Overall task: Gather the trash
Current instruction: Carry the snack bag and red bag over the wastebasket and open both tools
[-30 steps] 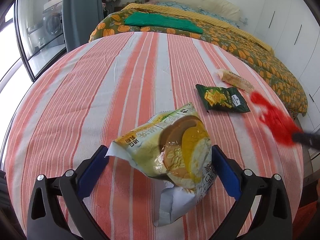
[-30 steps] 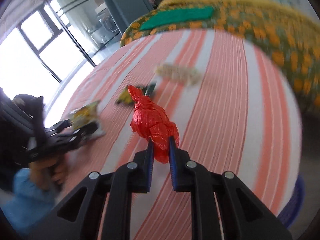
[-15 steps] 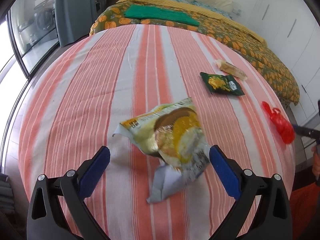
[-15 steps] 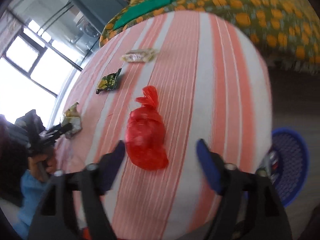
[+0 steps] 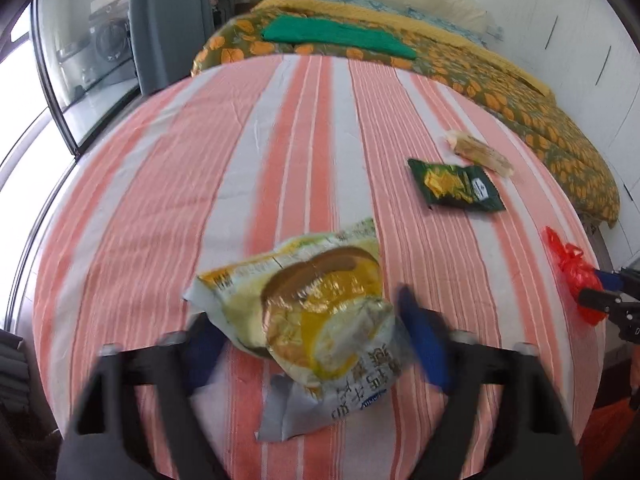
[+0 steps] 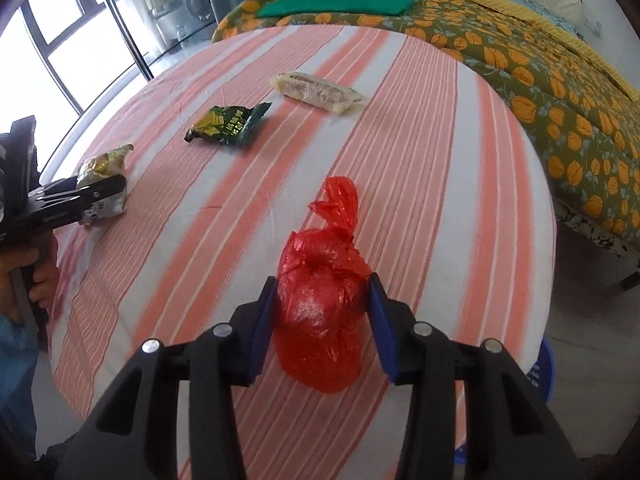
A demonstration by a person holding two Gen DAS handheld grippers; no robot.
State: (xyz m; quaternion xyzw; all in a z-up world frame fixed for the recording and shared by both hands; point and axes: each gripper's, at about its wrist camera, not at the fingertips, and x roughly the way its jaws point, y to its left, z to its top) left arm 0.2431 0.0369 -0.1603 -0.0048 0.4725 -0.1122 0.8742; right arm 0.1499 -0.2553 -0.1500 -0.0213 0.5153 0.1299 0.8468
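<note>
A: What does the left wrist camera give you?

B: The left gripper [image 5: 316,336] straddles a crumpled yellow snack bag [image 5: 316,316] on the striped tablecloth [image 5: 280,160]. Its jaws are closing, blurred, with the bag between them; I can't tell if the pads press it yet. Farther off lie a green packet [image 5: 456,190] and a pale wrapped bar [image 5: 480,152]. The red plastic bag [image 5: 576,276] sits at the table's right edge, met by black gripper tips.

A: And the right wrist camera?

B: Here the right gripper [image 6: 322,320] is closing around that knotted red bag, blue pads against its sides. Only this view shows the person's hand [image 6: 24,276] under the left tool, a blue basket [image 6: 540,368] on the floor, and the bed [image 6: 520,52].
</note>
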